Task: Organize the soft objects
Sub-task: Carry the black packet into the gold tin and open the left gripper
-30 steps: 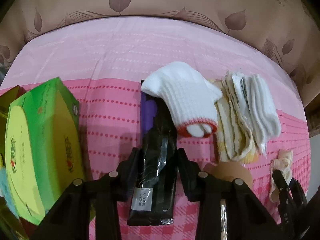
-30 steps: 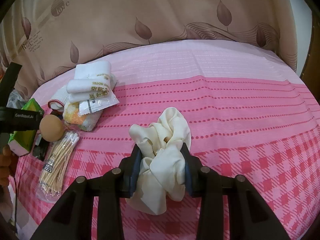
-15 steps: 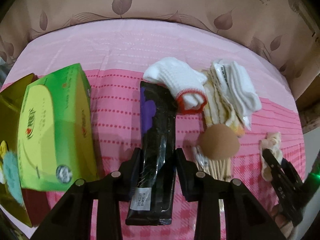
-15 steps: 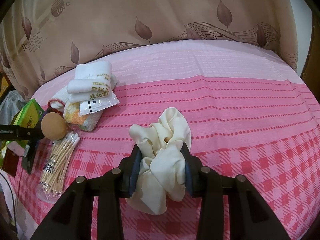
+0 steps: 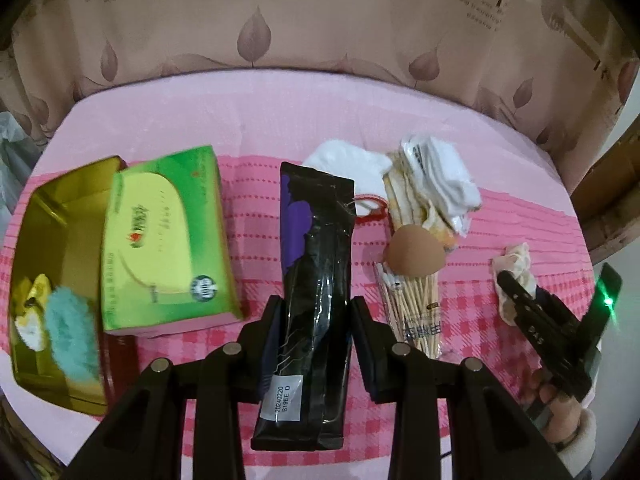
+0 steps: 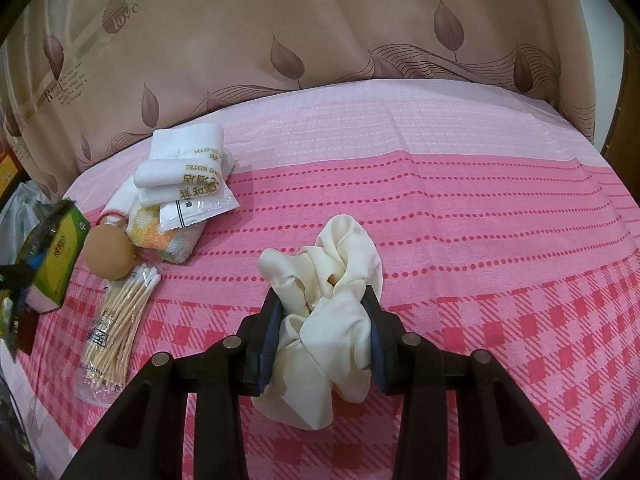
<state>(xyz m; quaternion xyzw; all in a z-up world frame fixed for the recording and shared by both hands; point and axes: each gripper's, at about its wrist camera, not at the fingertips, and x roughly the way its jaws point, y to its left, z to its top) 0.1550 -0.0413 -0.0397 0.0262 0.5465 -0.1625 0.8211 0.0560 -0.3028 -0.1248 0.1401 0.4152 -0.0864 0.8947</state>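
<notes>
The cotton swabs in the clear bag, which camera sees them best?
The right wrist view: the cotton swabs lie in full length, unblocked. In the left wrist view the cotton swabs are partly hidden behind the brown sponge ball and the left gripper.

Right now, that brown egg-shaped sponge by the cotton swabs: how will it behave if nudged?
The brown sponge looks rounded with no flat side showing, so it would probably roll. It leans on the cotton swab packet, which may check it that way. Likely light and squashy, so it should give under pressure.
</notes>
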